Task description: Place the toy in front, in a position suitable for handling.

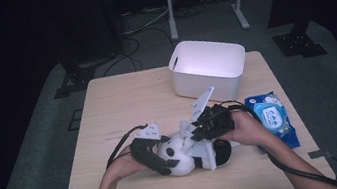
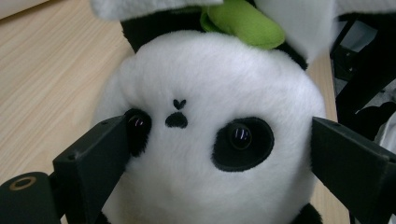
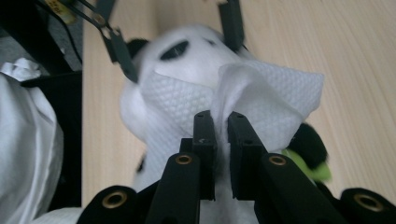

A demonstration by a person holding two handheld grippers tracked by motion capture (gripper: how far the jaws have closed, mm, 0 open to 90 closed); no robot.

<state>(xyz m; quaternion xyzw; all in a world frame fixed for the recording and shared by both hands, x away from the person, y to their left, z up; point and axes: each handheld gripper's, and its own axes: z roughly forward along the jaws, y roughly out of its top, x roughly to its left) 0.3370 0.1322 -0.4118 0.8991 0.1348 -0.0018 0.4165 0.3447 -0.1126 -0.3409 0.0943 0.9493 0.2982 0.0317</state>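
Your right gripper [image 3: 220, 122] pinched the white wipe [image 3: 261, 93] against the panda toy [image 2: 210, 140]; your left gripper [image 2: 219, 154] stood wide around its head near the table's [image 1: 108, 113] front edge. White bin [image 1: 207, 66] behind, contents unclear. Both hands low.

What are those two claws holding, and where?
The right gripper pinches a white wipe by a bunched fold. The left gripper straddles the panda's head, jaws open.
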